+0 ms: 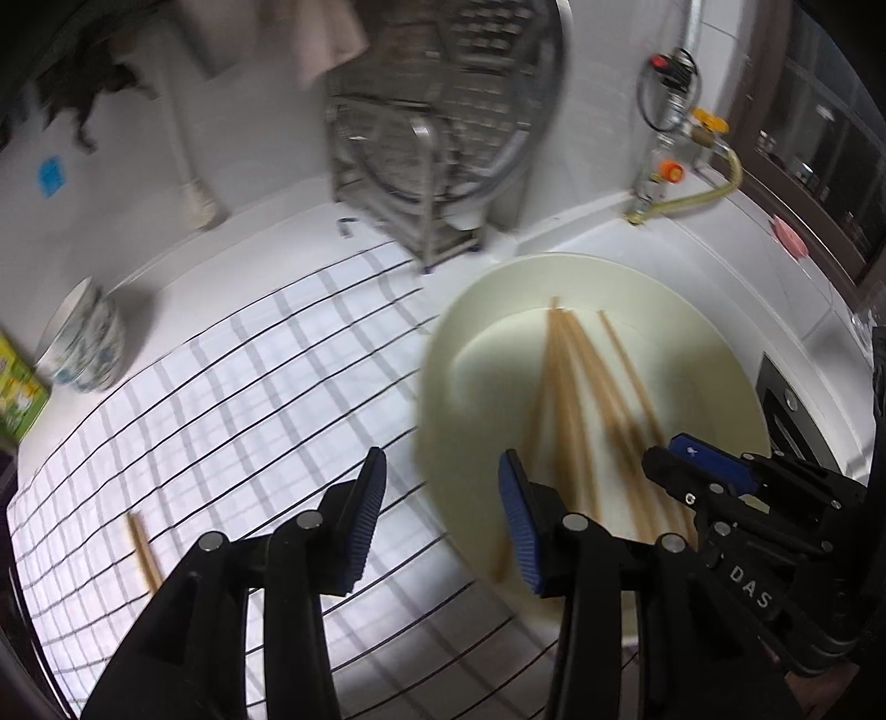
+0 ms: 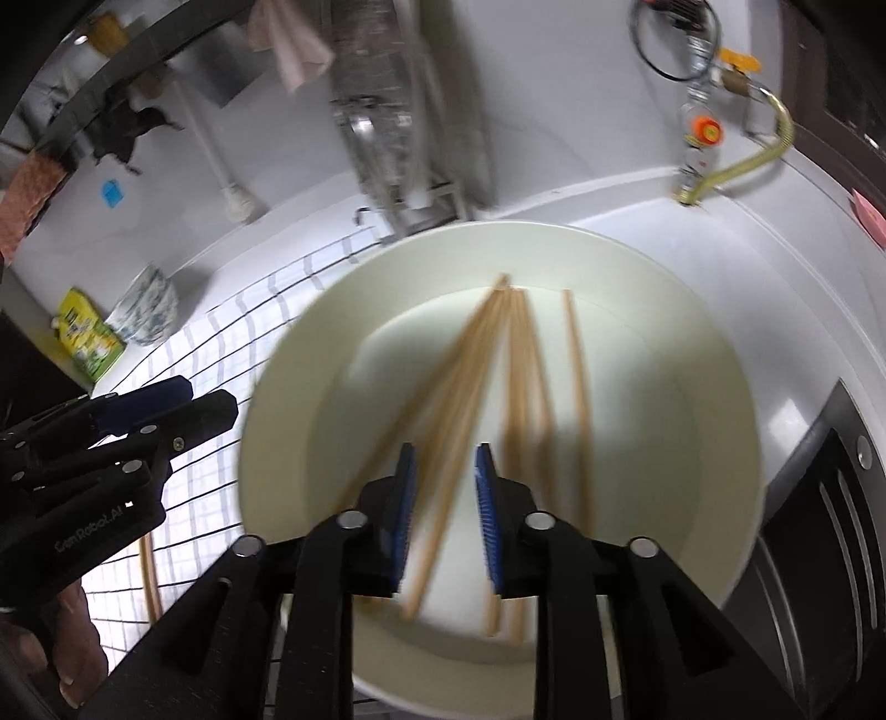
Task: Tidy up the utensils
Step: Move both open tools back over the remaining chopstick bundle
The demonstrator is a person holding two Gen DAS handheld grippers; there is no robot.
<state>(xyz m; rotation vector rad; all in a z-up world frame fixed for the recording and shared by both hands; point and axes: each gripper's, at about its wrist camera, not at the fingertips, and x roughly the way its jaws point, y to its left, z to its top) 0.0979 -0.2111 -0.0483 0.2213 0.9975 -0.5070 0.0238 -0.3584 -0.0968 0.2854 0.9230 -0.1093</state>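
Right wrist view: right tongs (image 2: 441,515) spread and empty above the chopsticks (image 2: 515,354), which lie loose on the plate (image 2: 277,387) just ahead. Left tongs (image 1: 437,520) likewise spread, empty; one stray chopstick (image 1: 145,554) lies left of them, presumably uncollected.

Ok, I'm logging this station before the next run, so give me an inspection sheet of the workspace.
Surface: white counter with checked cloth.
Job's things: chopsticks loose in the cream plate; one stray chopstick on the cloth.
Clutter: patterned bowl, green box.
Grippers: left gripper open, over the plate's edge; right gripper open, chopsticks lying below its fingers.
Cables: yellow hose at the wall valve.
Surroundings: metal dish rack, hanging cloth.
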